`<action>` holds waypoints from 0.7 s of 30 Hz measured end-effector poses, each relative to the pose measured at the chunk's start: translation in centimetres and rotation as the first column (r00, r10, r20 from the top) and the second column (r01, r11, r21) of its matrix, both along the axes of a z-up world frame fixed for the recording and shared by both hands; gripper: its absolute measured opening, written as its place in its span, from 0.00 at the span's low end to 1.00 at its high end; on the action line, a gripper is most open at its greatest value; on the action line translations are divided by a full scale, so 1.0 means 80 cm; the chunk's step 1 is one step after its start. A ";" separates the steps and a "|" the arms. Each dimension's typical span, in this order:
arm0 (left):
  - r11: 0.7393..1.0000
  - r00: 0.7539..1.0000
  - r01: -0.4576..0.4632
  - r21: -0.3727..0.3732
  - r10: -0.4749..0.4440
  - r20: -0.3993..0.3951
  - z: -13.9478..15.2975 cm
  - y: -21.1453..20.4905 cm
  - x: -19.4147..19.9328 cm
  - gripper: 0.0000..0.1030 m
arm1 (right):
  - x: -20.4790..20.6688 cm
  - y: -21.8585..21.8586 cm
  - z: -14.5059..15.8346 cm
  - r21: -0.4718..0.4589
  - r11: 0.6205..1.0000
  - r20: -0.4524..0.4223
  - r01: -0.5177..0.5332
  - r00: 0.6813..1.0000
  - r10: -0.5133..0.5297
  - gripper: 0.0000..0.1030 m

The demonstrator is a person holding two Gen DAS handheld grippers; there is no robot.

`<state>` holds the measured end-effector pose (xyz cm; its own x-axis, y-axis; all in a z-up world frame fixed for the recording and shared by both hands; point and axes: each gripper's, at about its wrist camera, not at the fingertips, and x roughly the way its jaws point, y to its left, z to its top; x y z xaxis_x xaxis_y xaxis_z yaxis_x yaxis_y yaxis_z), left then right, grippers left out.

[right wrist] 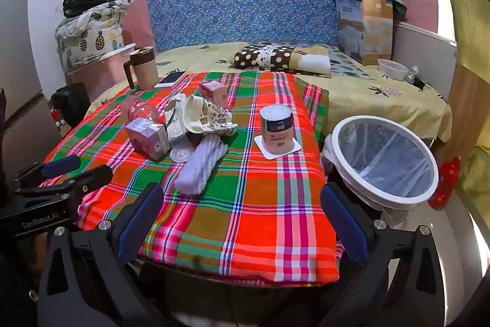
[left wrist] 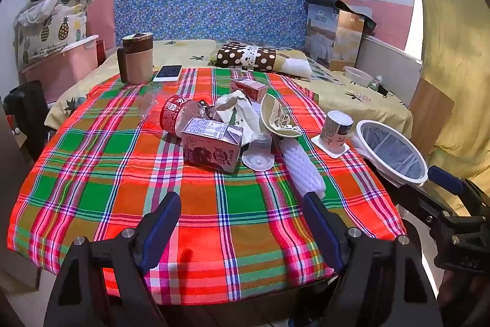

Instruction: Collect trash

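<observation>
A heap of trash lies on the plaid-clothed table [left wrist: 122,189]. It holds a purple milk carton [left wrist: 211,146], a crushed red-labelled bottle [left wrist: 177,112], crumpled tissue [left wrist: 235,109], a second carton [left wrist: 248,89], a squashed paper cup [left wrist: 278,118], a clear lid [left wrist: 258,152] and white foam netting [left wrist: 301,170]. An upturned yoghurt pot [right wrist: 277,127] stands apart on the right. A white-rimmed lined bin [right wrist: 395,198] sits off the table's right edge. My left gripper [left wrist: 242,204] hangs open in front of the heap with nothing between its fingers. Over the near right part of the table my right gripper [right wrist: 242,204] is open and holds nothing.
A brown mug [left wrist: 136,58] and a phone [left wrist: 167,72] sit at the table's far left corner. Behind is a bed with a dotted pillow [left wrist: 245,55], a cardboard box [left wrist: 333,36] and a plastic bowl [left wrist: 358,75]. A pink storage box [left wrist: 61,66] stands left.
</observation>
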<state>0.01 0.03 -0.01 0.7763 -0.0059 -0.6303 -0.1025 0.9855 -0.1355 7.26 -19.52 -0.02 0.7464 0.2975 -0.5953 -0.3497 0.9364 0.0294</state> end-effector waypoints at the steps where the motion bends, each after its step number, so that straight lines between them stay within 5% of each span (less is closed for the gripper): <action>1: 1.000 1.000 0.000 0.006 0.000 0.001 0.000 0.000 0.000 0.78 | 0.000 0.000 0.000 0.001 1.000 -0.005 -0.001 1.000 0.001 1.00; 21: 1.000 1.000 0.003 0.005 -0.003 0.004 -0.002 0.003 0.000 0.78 | 0.001 0.001 0.000 0.008 1.000 -0.004 -0.001 1.000 0.001 1.00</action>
